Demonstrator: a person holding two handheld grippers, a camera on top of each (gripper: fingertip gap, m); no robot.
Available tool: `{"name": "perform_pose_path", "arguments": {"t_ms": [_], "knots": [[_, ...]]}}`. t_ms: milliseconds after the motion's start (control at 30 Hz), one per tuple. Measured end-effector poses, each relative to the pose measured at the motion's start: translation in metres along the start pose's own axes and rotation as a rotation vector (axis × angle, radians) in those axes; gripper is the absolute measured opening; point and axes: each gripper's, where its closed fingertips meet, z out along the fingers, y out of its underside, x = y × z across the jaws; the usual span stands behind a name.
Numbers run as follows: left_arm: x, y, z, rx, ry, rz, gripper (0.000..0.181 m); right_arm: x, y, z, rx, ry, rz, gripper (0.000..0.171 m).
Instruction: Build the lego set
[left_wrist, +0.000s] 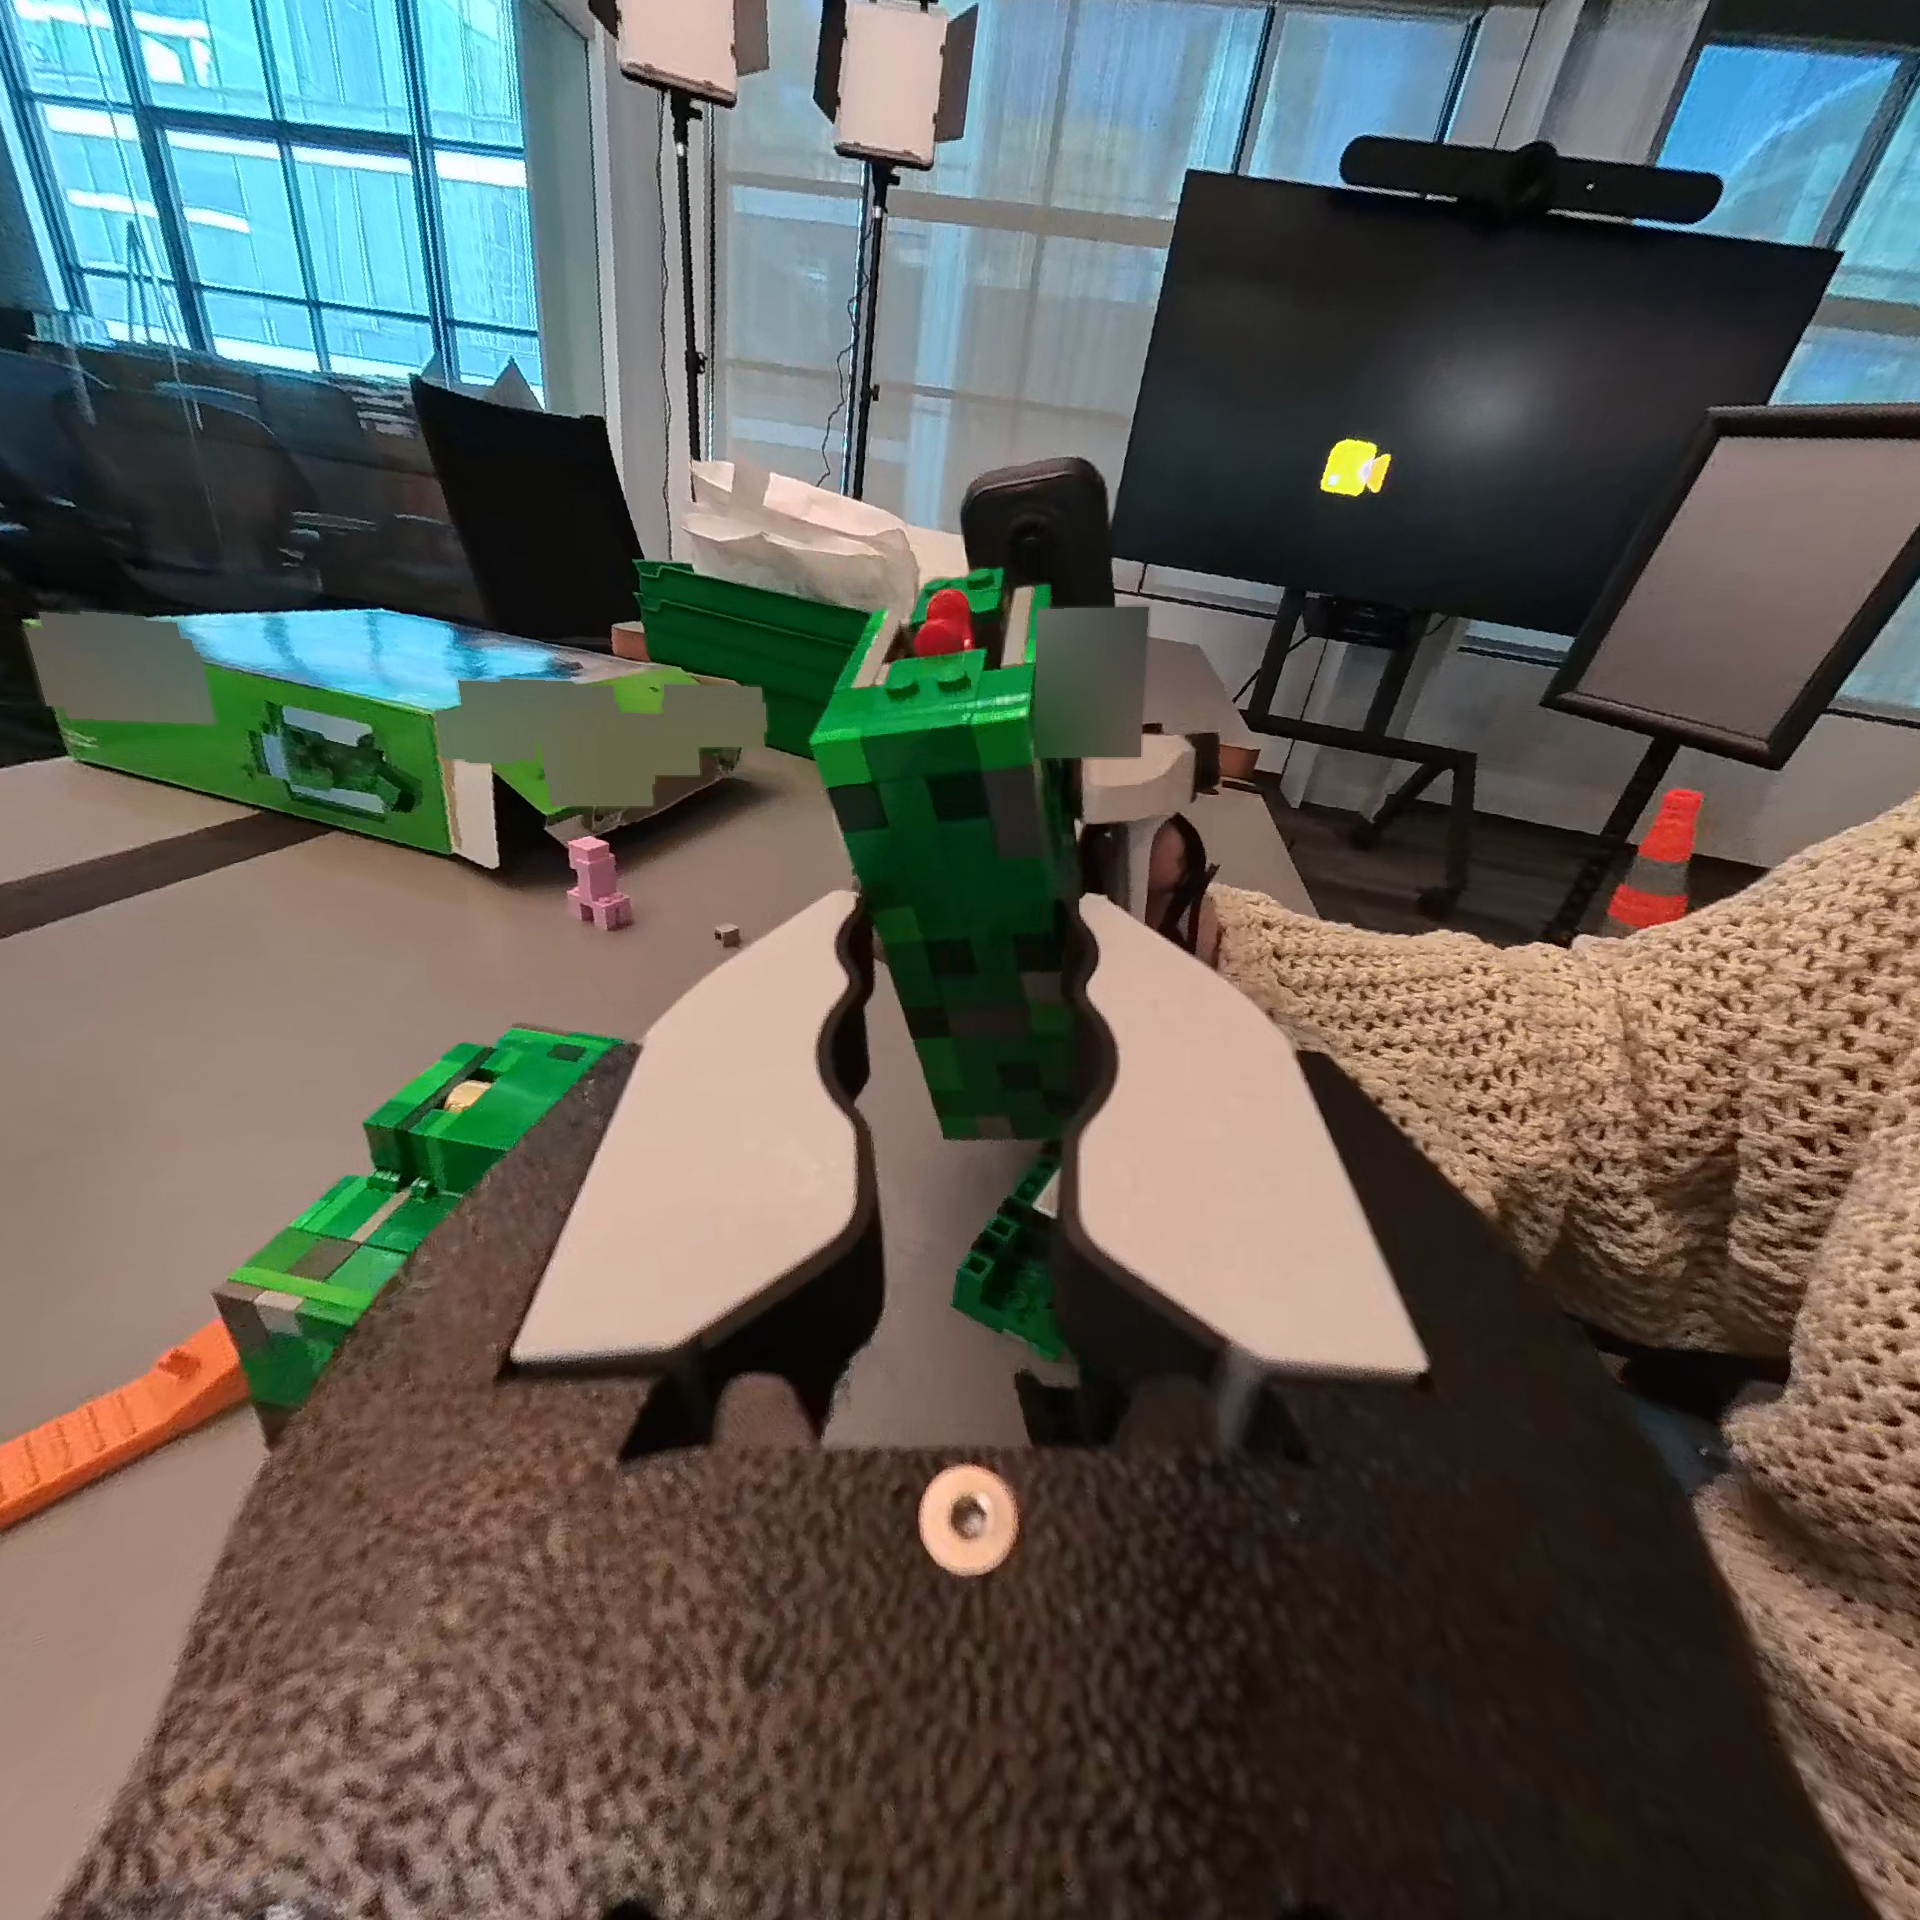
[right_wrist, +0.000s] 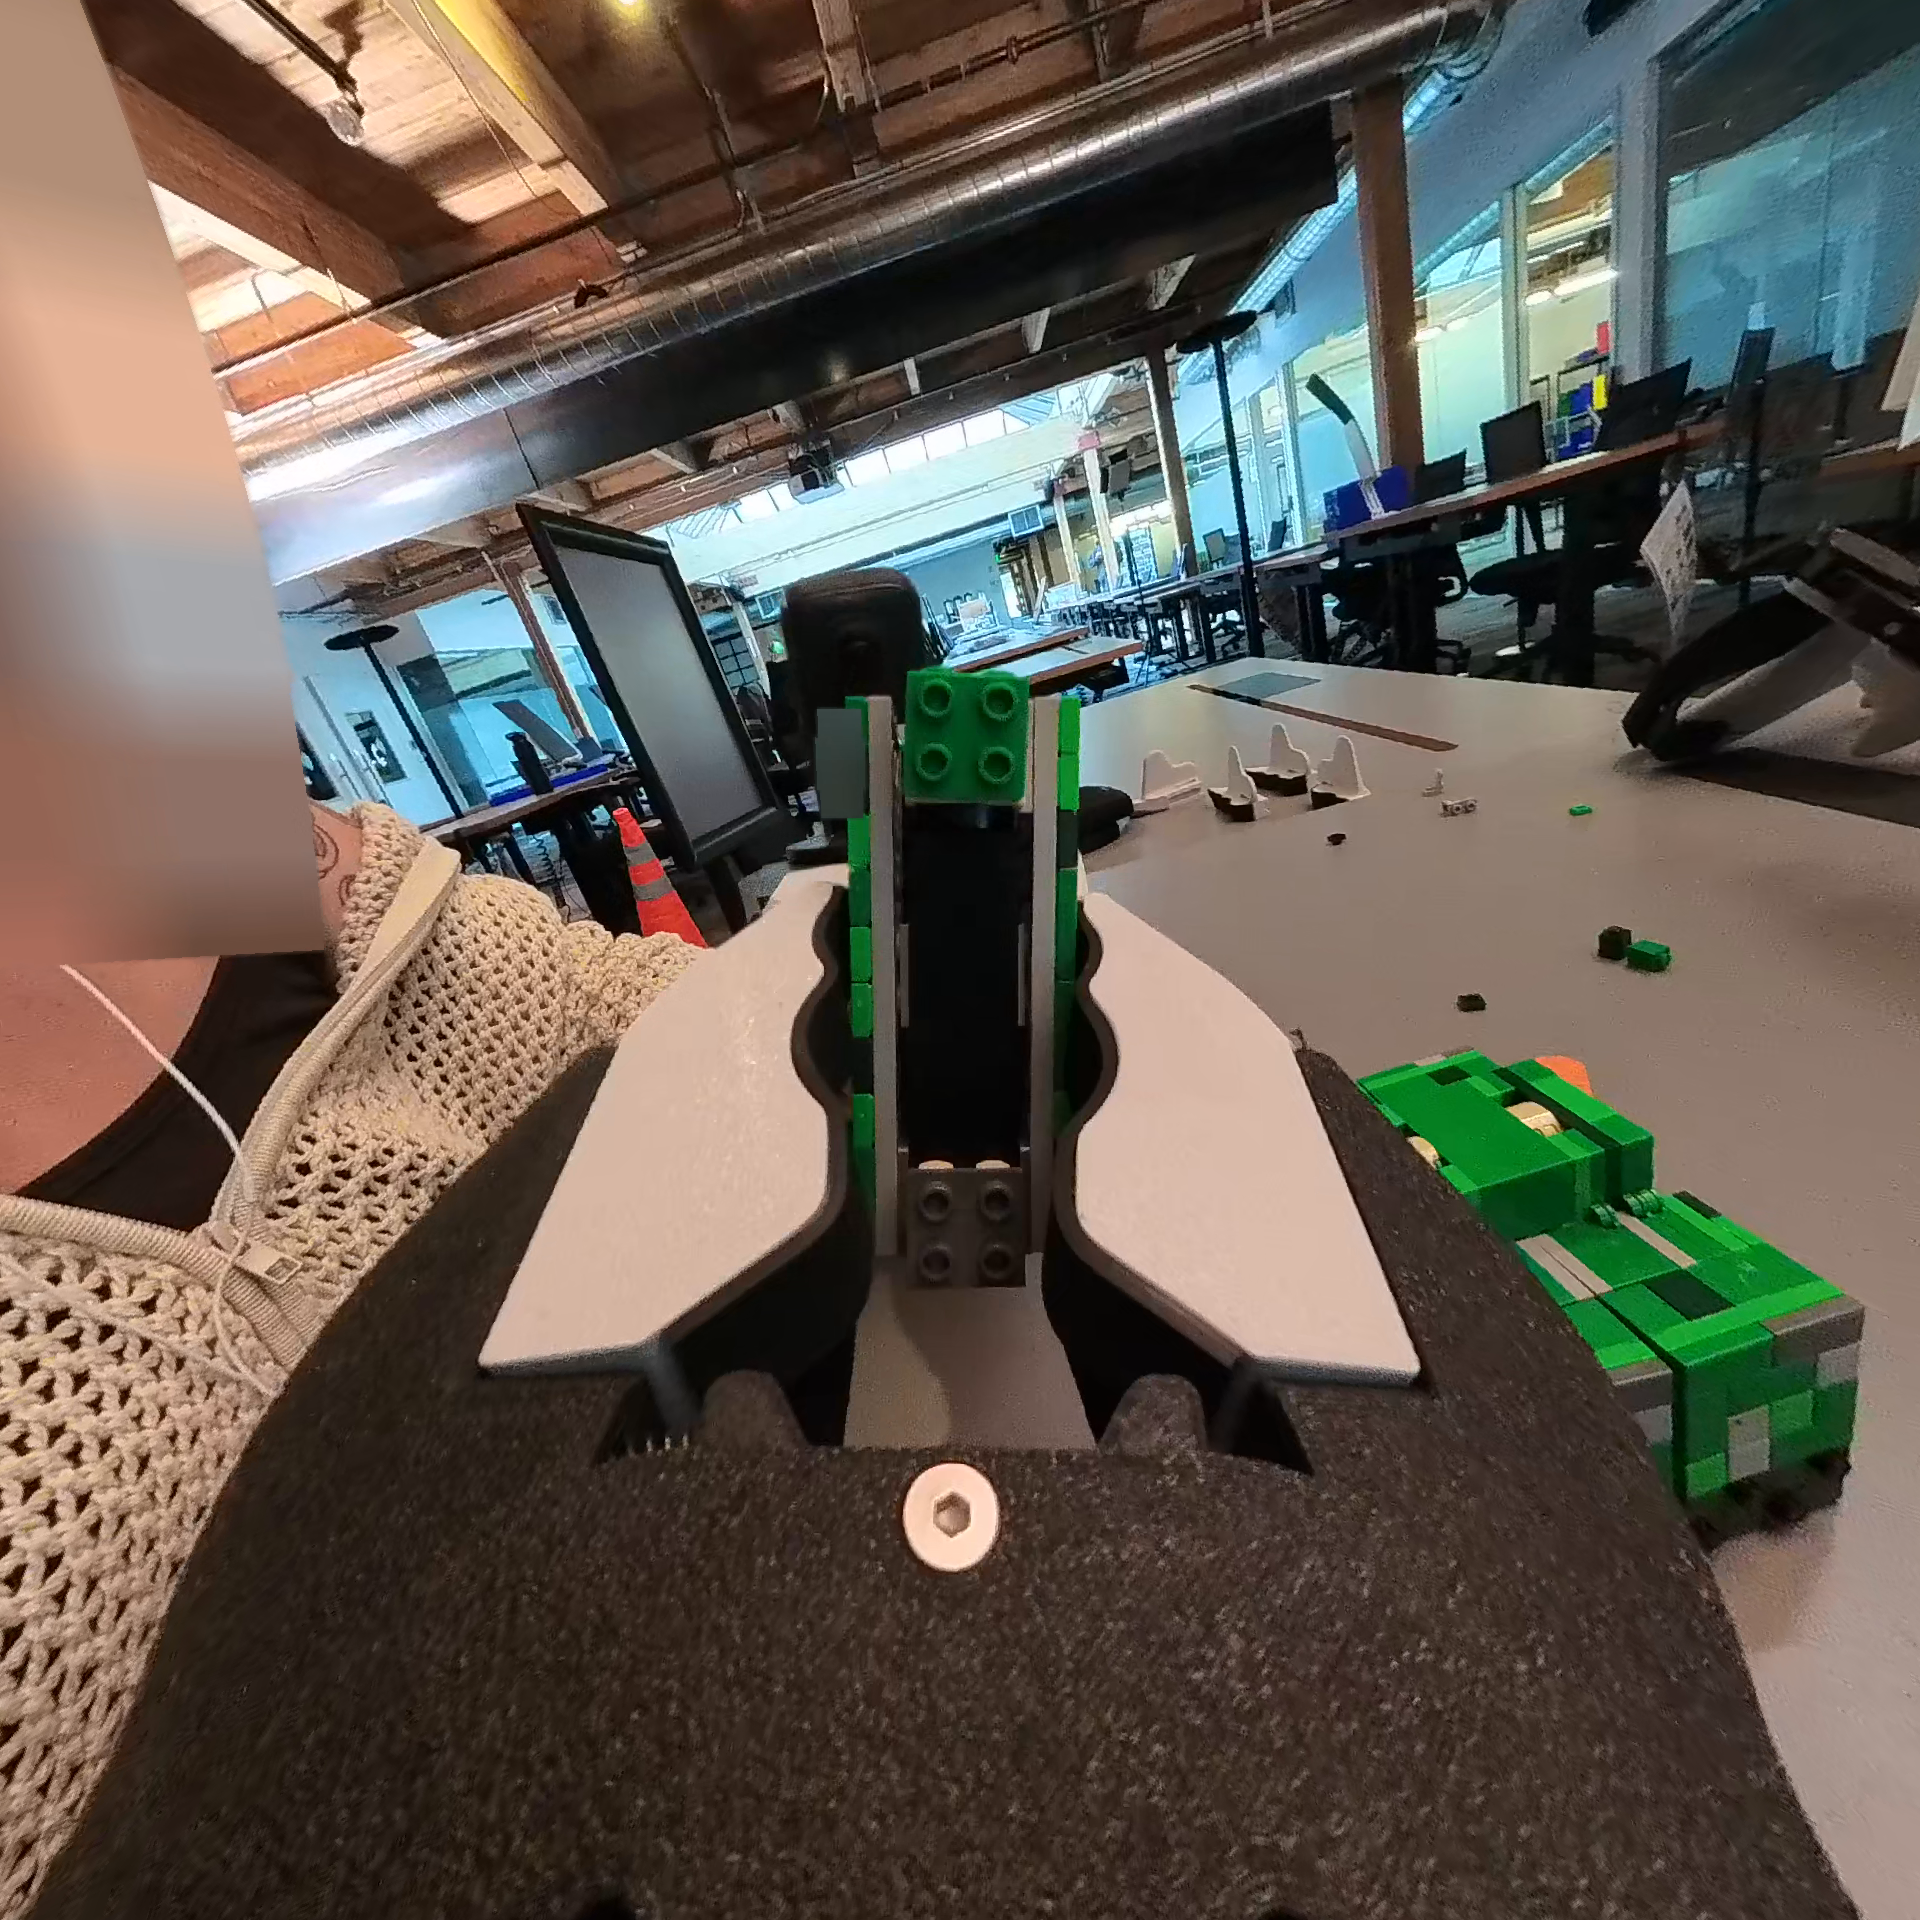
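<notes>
Tower of green bricks (right_wrist: 961, 935) sits clamped between my right gripper (right_wrist: 961, 977) fingers, long axis pointing straight ahead; my left gripper (left_wrist: 966, 1029) closes around its sides too, while a second green section (right_wrist: 1621, 1247) lies on the table to the right

block tower (left_wrist: 951, 914) between left gripper's fingers (left_wrist: 727, 1122) | brick assembly (left_wrist: 416, 1174) on table (left_wrist: 208, 1039) to its left | box (left_wrist: 312, 717) far left | figure (left_wrist: 595, 883) before box
</notes>
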Motion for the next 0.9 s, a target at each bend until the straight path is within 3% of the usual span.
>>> {"name": "perform_pose_path", "arguments": {"t_ms": [533,900], "knots": [[-0.0014,-0.0022,-0.0021,-0.008,-0.044,0.114,0.036,0.0015,0.0042,0.0015,-0.008,-0.038,0.131,0.037],[0.0002,-0.0005,-0.0029,-0.007,0.016,-0.008,0.034,-0.0002,0.0049,0.0029,-0.024,-0.013,0.008,0.038]]}}
